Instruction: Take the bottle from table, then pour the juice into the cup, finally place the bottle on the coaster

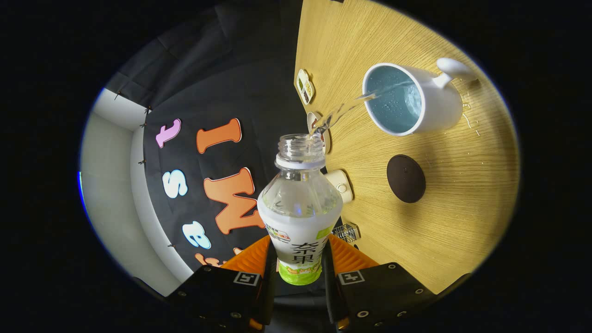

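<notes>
The wooden table [444,231] carries a cup [416,99], a dark coaster [406,178] and spilled drops [469,118].

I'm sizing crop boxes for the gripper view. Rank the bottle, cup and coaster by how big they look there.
1. Bottle, clamped between the fingers, though nearness to the camera inflates it.
2. Cup, receiving the stream.
3. Coaster, smallest, beside the cup on the table.

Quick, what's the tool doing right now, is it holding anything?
Tool: shut on the bottle, both fingers pressing its labelled body; the bottle is tipped, pouring a clear stream into the cup.
</notes>
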### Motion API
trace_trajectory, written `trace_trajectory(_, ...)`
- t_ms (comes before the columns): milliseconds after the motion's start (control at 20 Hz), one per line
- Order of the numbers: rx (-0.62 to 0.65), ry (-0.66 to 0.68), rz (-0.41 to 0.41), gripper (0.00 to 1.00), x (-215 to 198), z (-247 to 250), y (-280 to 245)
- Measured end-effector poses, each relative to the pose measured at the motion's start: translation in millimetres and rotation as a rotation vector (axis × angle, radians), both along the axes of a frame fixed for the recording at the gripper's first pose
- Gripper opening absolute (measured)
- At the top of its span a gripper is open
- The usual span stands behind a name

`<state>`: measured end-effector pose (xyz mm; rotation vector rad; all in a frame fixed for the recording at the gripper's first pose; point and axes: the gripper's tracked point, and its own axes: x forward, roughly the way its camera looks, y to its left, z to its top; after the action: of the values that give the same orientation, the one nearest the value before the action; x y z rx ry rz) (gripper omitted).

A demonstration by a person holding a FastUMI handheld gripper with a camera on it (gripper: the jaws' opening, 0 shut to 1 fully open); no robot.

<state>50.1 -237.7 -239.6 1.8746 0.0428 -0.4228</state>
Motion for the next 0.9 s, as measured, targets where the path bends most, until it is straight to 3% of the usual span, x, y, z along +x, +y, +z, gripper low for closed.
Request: trace_trajectory(900, 0.066, -0.02, -0.036, 0.47, 3.5, 8.8, -1.4)
